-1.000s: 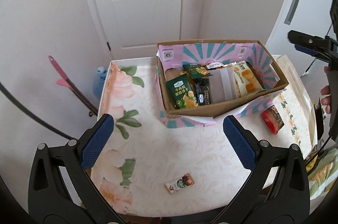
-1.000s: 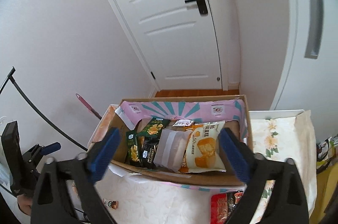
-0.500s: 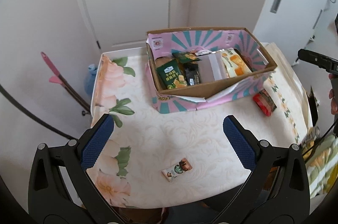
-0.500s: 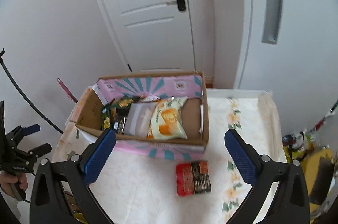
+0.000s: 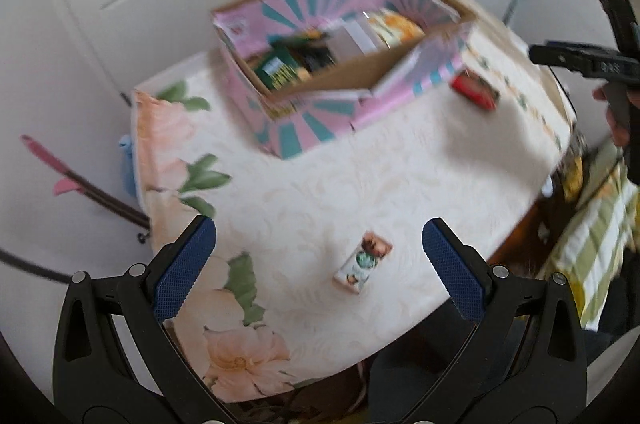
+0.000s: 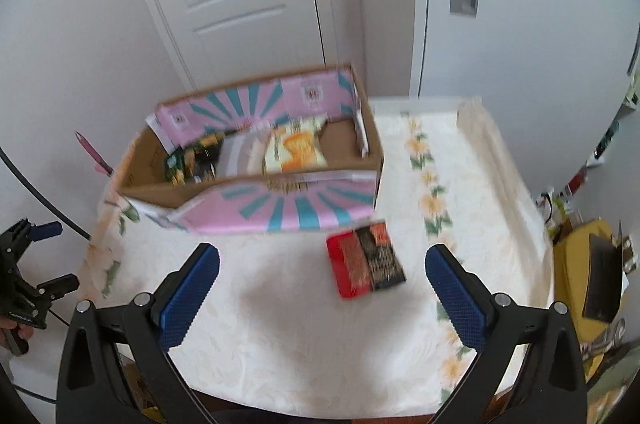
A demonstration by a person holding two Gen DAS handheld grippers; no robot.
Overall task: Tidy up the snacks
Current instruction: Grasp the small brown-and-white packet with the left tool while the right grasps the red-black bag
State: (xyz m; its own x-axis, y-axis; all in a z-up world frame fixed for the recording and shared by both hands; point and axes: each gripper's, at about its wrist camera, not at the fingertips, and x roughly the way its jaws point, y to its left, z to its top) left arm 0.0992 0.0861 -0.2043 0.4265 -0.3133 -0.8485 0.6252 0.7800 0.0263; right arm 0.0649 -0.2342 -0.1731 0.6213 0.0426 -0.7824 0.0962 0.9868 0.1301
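Jaws on both grippers stand wide apart and hold nothing: the left gripper (image 5: 319, 270) hangs over the near part of the surface (image 5: 400, 167), the right gripper (image 6: 322, 294) over its own near side. Two snacks lie loose outside the box. A small pale packet (image 5: 363, 267) rests on the floral cloth between the left fingertips and a little ahead of them, well apart from the cardboard box (image 5: 312, 127). A red and dark packet (image 6: 365, 264) lies flat just in front of the box's pink-and-teal front wall (image 6: 280, 207), close to the right-hand corner, ahead of the right gripper and nearer its right finger. Inside the box several packets already lie side by side: green ones, a grey one, an orange-printed one (image 6: 296, 149).

My reading is that the step in hand is the approach to the last loose items, each gripper lined up on its own. Next, each calls for a descent to the cloth, the jaws straddling the packet's narrow sides before closing, since both lie flat and thin.
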